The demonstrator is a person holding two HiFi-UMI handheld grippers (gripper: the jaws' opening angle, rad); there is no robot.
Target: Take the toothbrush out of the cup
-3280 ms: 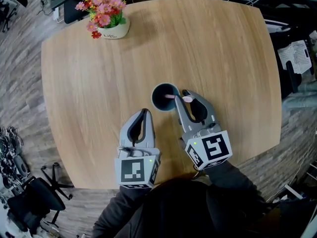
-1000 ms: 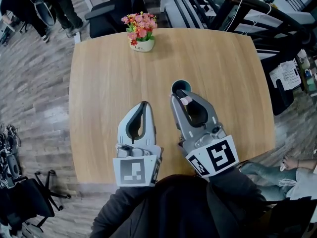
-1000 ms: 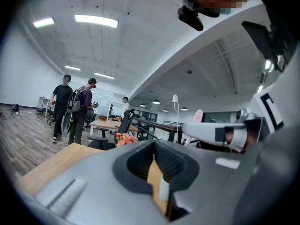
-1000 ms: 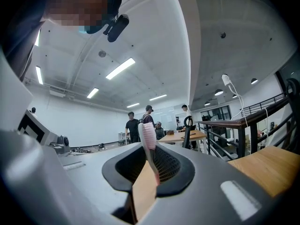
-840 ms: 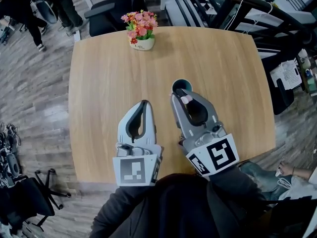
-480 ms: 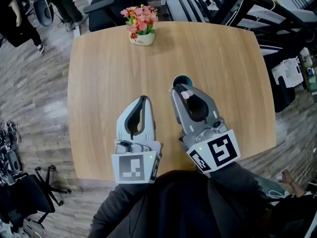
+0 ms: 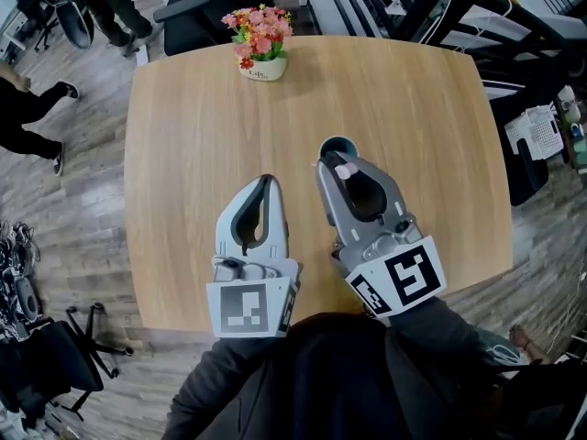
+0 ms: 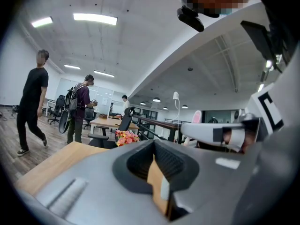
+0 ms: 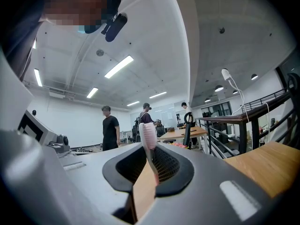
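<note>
Above the cup (image 7: 336,144) near the middle of the table (image 7: 183,126), you are holding the right gripper (image 7: 336,165) level, jaws narrowed onto the pink toothbrush (image 9: 148,139); its head is standing up between them, where seconds ago it was leaning on the rim; its lower end is hidden, so I'm judging the lift-out as nearly done, not finished; the left gripper (image 7: 267,182) is idling beside it, jaws together on nothing.

Open tabletop (image 7: 307,99) between cup (image 7: 327,144) and flowerpot (image 7: 261,68)
</note>
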